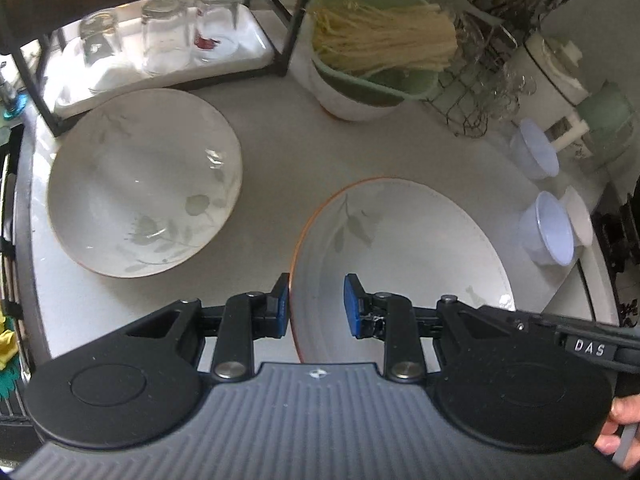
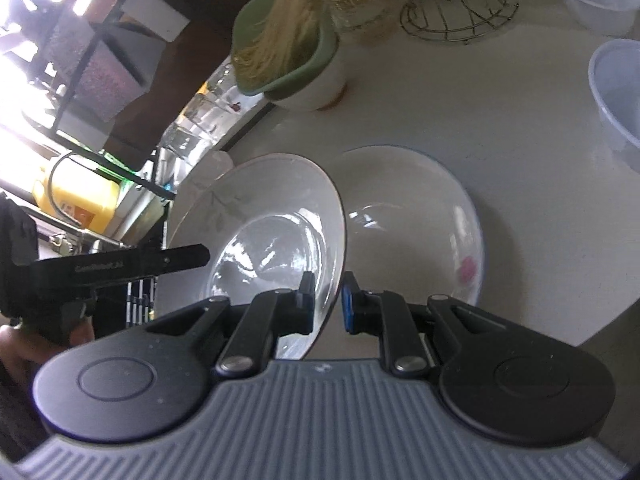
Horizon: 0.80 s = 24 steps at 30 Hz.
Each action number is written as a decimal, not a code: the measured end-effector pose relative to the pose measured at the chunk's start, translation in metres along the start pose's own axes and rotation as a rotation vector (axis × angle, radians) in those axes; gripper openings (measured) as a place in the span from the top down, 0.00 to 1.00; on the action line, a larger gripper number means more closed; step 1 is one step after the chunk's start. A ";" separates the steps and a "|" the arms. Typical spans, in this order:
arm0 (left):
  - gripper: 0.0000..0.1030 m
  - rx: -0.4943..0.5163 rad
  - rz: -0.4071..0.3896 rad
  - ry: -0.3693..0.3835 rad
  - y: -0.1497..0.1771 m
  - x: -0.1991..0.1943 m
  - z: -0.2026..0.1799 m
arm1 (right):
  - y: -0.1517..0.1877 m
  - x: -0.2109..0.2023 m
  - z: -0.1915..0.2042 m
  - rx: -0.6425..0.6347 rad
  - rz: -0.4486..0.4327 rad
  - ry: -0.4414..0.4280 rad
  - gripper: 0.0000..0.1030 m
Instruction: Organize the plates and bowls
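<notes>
The left hand-held gripper [image 1: 316, 304] is gripping the near left rim of a white leaf-patterned plate [image 1: 404, 240], lower centre of the left wrist view; one pad is sitting outside the orange-edged rim and the other inside, so the jaws are standing narrowly apart, closed on the rim's thickness. A rim grip is probably being used because the plate is too wide to span. A second leaf-patterned plate [image 1: 144, 184] is lying flat on the table [image 1: 280, 152] at centre left, well apart from the held one, likely serving as the stacking target. In the right wrist view, the right hand-held gripper [image 2: 326, 300] is clamping the right edge of a tilted leaf-patterned plate [image 2: 260, 232], jaws nearly shut on it, with a blue-rimmed plate [image 2: 416, 216] resting just behind. Translucent bowls [image 1: 548, 228] are waiting at the right edge.
</notes>
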<state>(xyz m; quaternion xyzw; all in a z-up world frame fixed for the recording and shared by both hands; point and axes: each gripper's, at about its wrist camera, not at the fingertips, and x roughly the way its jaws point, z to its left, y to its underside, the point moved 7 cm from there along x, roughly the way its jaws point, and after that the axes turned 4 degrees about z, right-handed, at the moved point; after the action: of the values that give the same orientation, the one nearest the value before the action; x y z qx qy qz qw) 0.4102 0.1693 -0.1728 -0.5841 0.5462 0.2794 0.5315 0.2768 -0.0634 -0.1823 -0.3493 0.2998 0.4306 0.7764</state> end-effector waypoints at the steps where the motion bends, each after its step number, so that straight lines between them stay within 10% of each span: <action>1: 0.69 -0.004 0.010 -0.002 0.000 0.004 -0.002 | -0.002 0.000 -0.003 -0.002 0.004 0.004 0.84; 24: 0.69 0.041 0.070 -0.119 0.002 0.047 -0.038 | -0.021 0.016 -0.045 -0.071 0.077 0.076 0.84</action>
<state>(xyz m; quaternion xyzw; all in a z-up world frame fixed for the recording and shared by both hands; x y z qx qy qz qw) 0.4101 0.1182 -0.2050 -0.5360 0.5394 0.3206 0.5648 0.2948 -0.1005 -0.2147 -0.3809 0.3269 0.4568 0.7344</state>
